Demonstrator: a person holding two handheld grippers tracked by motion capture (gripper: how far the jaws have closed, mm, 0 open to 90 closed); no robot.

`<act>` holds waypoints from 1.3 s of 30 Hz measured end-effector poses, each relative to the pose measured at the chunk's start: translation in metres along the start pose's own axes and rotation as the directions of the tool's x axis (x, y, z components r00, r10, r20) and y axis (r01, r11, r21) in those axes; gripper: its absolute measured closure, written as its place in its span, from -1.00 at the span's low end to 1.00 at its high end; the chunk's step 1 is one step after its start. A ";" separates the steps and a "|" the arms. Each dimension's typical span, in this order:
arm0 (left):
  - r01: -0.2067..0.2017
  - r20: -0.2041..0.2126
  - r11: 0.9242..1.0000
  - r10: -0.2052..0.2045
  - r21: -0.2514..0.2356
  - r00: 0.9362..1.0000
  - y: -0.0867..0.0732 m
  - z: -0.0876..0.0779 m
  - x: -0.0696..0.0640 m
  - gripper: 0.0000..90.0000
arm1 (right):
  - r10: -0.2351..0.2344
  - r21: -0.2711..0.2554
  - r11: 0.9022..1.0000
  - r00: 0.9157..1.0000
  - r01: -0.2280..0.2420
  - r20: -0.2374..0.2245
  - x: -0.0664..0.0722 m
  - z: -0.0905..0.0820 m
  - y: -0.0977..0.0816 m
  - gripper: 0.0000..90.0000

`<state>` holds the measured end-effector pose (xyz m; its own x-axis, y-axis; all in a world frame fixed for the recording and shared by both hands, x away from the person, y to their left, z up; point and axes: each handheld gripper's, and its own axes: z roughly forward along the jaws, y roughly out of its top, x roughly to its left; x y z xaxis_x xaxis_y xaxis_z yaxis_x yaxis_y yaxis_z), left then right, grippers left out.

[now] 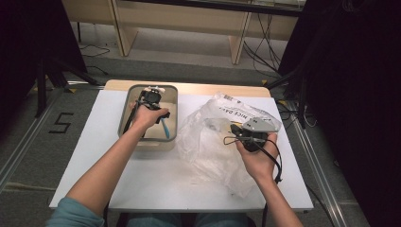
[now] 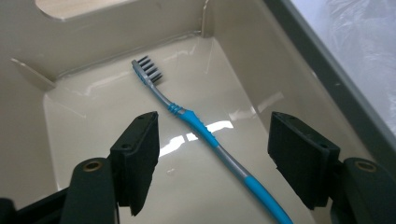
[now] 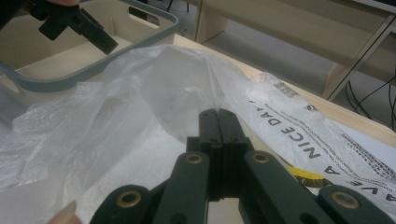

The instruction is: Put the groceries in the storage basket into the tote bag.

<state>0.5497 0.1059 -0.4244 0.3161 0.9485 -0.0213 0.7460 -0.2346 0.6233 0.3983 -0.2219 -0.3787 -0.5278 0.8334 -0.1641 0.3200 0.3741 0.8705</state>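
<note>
A blue and grey toothbrush [image 2: 205,133] lies flat on the floor of a beige tub [image 2: 93,37], bristles toward the far wall. My left gripper [image 2: 215,119] hangs inside the tub with its jaws wide apart on either side of the handle, and the pads are off it. In the high view the left gripper [image 1: 152,100] is in the tub [image 1: 149,142], and the toothbrush [image 1: 165,127] shows beside the hand. My right gripper [image 3: 218,114] is shut on a fold of a clear plastic bag [image 3: 116,130]. The right gripper [image 1: 236,132] rests over the bag [image 1: 213,146].
The tub and bag sit on a white table [image 1: 156,179] with bare surface toward the near edge. The bag carries printed lettering [image 3: 299,135]. Wooden furniture legs and cables stand on the floor beyond the table. The left gripper [image 3: 74,21] shows above the tub rim.
</note>
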 end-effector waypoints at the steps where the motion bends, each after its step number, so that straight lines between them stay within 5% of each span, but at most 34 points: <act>1: 0.000 0.000 1.000 0.000 0.000 1.000 0.000 0.000 0.000 -0.24 | 0.000 0.000 1.000 1.000 0.000 0.000 0.000 0.000 0.000 1.00; 13: 0.056 -0.038 0.998 -0.055 0.033 0.998 -0.001 0.023 0.004 -0.17 | -0.003 -0.002 1.000 1.000 0.003 -0.003 0.001 0.000 0.000 1.00; 39: 0.100 -0.063 0.992 -0.095 0.075 0.993 -0.005 0.045 0.002 0.13 | -0.006 0.002 1.000 1.000 0.006 -0.006 0.002 0.001 -0.001 1.00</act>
<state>0.5728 0.0998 -0.4632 0.2063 0.9780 -0.0316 0.8156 -0.1540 0.5577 0.3980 -0.2199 -0.3801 -0.5347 0.8285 -0.1662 0.3182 0.3797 0.8687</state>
